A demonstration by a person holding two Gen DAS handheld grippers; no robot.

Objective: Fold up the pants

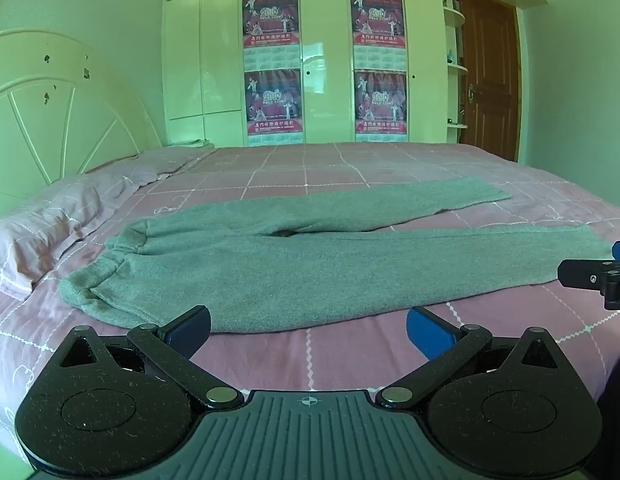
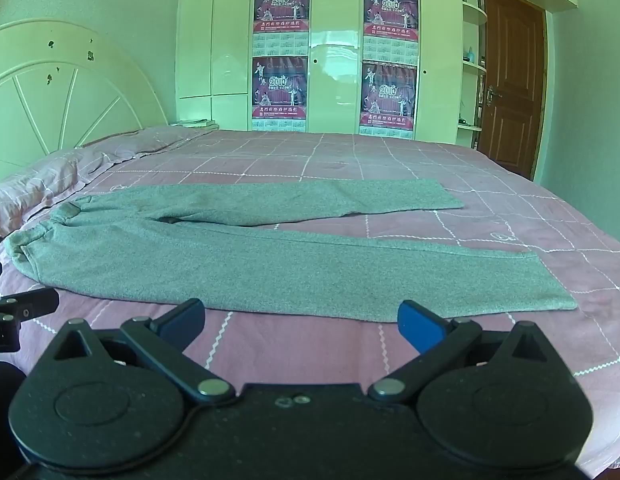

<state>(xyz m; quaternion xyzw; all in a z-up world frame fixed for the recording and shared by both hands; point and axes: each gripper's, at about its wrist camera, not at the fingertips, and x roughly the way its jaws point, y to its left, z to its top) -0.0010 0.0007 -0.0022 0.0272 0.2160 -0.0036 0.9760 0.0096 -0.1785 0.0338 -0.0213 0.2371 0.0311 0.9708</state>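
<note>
Left wrist view: the left gripper (image 1: 308, 334) hangs low over the near part of the bed (image 1: 349, 356), its jaws spread wide with nothing between them. Just beyond its blue fingertips (image 1: 427, 336) lie the grey pants (image 1: 294, 268), spread flat on the pink checked bedcover. Their waistband (image 1: 110, 256) points left toward the pillow (image 1: 50, 220), and the two legs run off to the right, parting slightly from the crotch so the far leg angles away. At the right edge, part of the right gripper (image 1: 601, 276) shows beside the end of the near leg; from here I cannot tell how its jaws stand. A white headboard (image 1: 50, 112) stands at far left, with wardrobe doors (image 1: 321, 60) carrying posters at the far side and a brown door (image 1: 489, 76) at far right.

Right wrist view: the right gripper (image 2: 302, 322) has its jaws wide apart and empty, just short of the near edge of the pants (image 2: 270, 268). The near leg ends in its cuff (image 2: 549, 284) at right. A piece of the left gripper (image 2: 18, 312) shows at the left edge, near the waistband.
</note>
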